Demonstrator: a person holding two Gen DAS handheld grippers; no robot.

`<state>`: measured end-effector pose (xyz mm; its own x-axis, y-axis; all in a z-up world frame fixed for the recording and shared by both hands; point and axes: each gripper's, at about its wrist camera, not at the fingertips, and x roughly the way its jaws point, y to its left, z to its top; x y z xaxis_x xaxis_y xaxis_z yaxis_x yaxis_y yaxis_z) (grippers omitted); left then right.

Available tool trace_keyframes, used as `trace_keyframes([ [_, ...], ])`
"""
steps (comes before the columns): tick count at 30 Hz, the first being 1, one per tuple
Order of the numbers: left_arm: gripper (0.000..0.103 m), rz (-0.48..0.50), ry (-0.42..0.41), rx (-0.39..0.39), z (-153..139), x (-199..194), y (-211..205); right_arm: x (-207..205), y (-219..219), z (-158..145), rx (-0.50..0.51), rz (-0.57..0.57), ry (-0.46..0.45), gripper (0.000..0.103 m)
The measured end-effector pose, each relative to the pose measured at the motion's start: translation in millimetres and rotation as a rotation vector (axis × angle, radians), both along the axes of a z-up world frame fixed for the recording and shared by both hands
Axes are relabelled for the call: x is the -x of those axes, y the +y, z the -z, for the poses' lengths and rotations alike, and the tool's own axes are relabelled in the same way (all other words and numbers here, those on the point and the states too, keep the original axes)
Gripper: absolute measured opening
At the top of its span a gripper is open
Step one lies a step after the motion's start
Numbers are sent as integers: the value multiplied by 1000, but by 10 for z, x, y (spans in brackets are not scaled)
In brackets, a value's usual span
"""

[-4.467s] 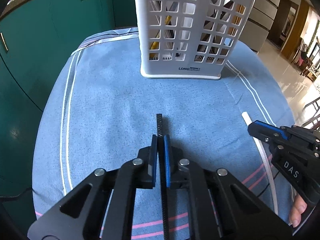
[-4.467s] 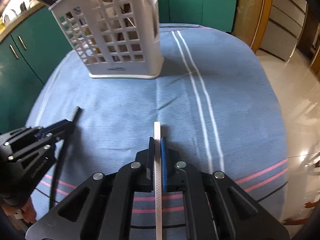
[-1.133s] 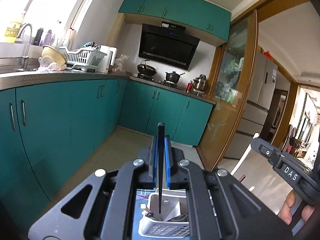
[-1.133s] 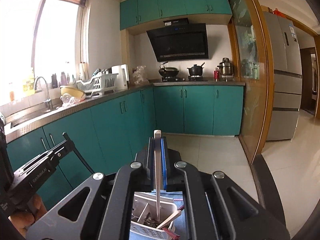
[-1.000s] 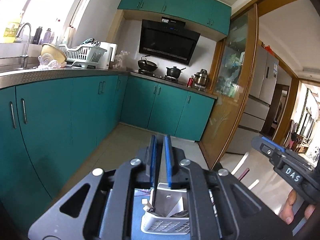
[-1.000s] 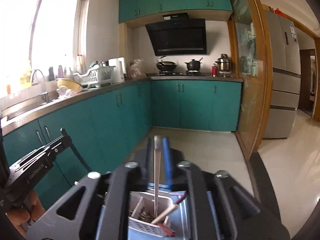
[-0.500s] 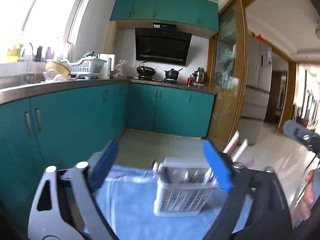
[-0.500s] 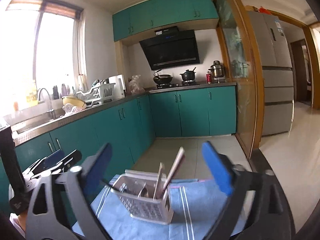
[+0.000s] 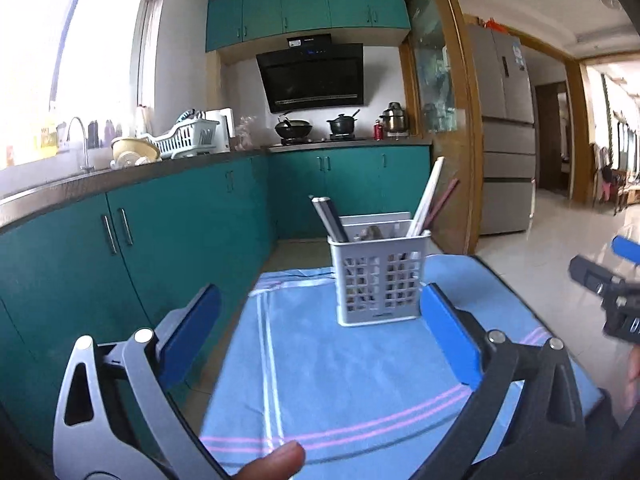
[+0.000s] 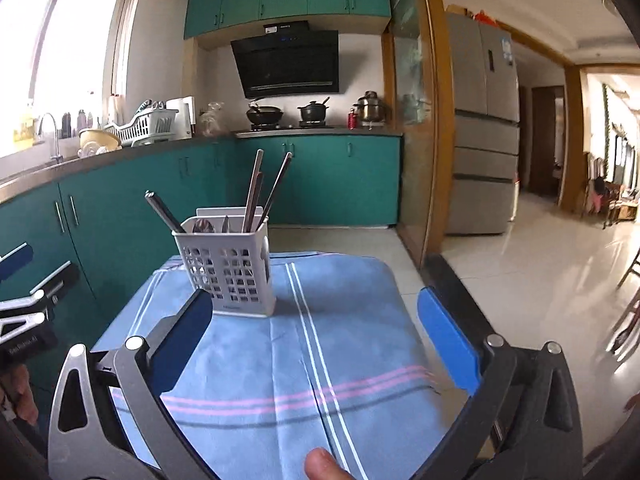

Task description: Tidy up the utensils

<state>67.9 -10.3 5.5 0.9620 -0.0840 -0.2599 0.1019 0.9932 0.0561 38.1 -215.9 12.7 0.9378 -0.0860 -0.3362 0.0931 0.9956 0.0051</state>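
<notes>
A white lattice utensil basket (image 9: pixel 380 280) stands on the blue striped cloth (image 9: pixel 340 380), also in the right wrist view (image 10: pixel 228 272). It holds a black chopstick (image 9: pixel 330 218) leaning left, a white chopstick (image 9: pixel 426 200) leaning right, and other sticks and spoons (image 10: pixel 256 192). My left gripper (image 9: pixel 320 340) is wide open and empty, held back from the basket. My right gripper (image 10: pixel 316 344) is wide open and empty, also back from it.
The cloth-covered table (image 10: pixel 340 380) ends at its far edge just behind the basket. Teal kitchen cabinets (image 9: pixel 140 240) run along the left and back. A fridge (image 10: pixel 484 128) and tiled floor lie to the right.
Both grippers let their chopsticks go into the basket, opened wide and drew back from it. The black and white chopsticks now stand in the basket.
</notes>
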Motion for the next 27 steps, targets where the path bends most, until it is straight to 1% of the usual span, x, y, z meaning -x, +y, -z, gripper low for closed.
trace_keyframes([
  [4,99,23,-29,8,-18,272,-45,310,79,7,-17,9,-34,100],
  [11,99,38,-35,7,-5,667,-73,685,152,69,-7,24,-51,100],
  [15,99,35,-44,0,-31,817,-67,824,175,50,-11,24,-64,100],
  [21,99,26,-79,-11,-107,1032,-44,989,243,-10,0,7,-95,100],
  [27,99,25,-97,-14,-159,1127,-54,1064,307,-41,22,3,-114,100],
])
